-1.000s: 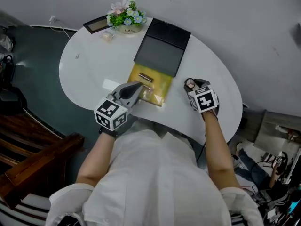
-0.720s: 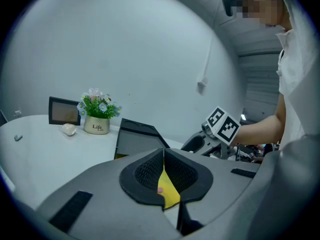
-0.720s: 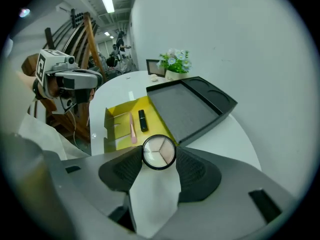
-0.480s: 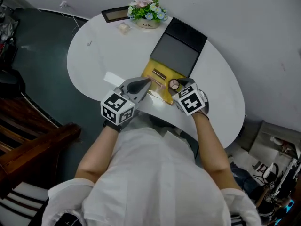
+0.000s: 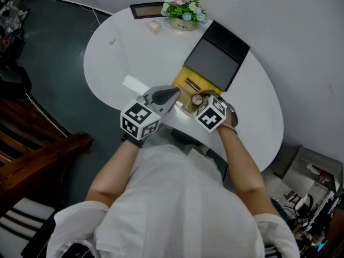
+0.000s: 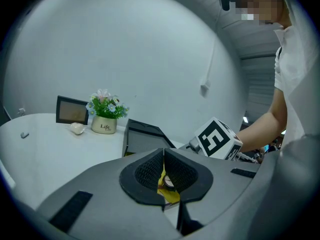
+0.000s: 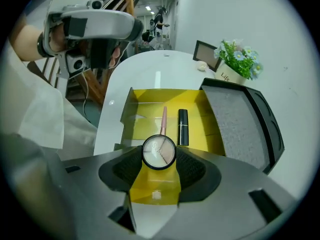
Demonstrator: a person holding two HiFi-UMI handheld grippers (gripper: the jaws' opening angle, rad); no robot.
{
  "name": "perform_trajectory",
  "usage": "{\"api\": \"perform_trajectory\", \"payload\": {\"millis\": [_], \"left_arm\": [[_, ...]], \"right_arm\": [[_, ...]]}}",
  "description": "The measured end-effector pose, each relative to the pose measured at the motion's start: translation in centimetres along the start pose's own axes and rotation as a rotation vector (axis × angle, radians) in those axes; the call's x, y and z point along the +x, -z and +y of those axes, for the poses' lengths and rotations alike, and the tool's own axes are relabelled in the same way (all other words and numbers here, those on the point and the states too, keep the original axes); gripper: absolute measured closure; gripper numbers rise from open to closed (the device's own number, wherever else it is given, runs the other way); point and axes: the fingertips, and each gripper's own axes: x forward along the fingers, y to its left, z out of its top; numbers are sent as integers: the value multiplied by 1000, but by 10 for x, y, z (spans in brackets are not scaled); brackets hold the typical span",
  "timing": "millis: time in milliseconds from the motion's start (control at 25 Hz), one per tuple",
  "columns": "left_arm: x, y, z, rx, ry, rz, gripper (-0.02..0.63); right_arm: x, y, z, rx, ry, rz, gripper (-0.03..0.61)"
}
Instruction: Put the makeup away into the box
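On the left of the white surface [image 5: 123,52] a pale strip [image 5: 134,83] lies flat. Just beside it the left gripper [image 5: 173,93] points toward the box [image 5: 189,88], its fingers clenched together with nothing between them. The box stands open at the middle of the surface. Its yellow inside holds a pink pencil [image 7: 163,118] and, just to the right of it, a black lipstick [image 7: 183,127], the two lying side by side and parallel. Over the near end of the box, the right gripper [image 7: 159,168] has its fingers grasping a round compact [image 7: 159,152] by the rim, with the compact's pale face turned toward the gripper's camera. To the right, the black lid [image 5: 216,63], lined in grey, lies open. Beyond it at the surface's far edge stands a flower pot [image 5: 186,16].
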Motion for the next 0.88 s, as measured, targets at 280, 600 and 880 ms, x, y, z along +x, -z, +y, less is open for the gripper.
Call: {"api": "perform_trajectory", "payload": {"millis": [280, 600, 880], "left_arm": [[5, -2, 0, 0, 9, 1, 594], [10, -3, -2, 2, 13, -1, 594], [12, -5, -3, 4, 7, -3, 594]], "right_arm": [[12, 7, 14, -160, -62, 55, 367], [17, 8, 18, -219, -87, 59, 367], [16, 11, 18, -194, -83, 48, 367]]}}
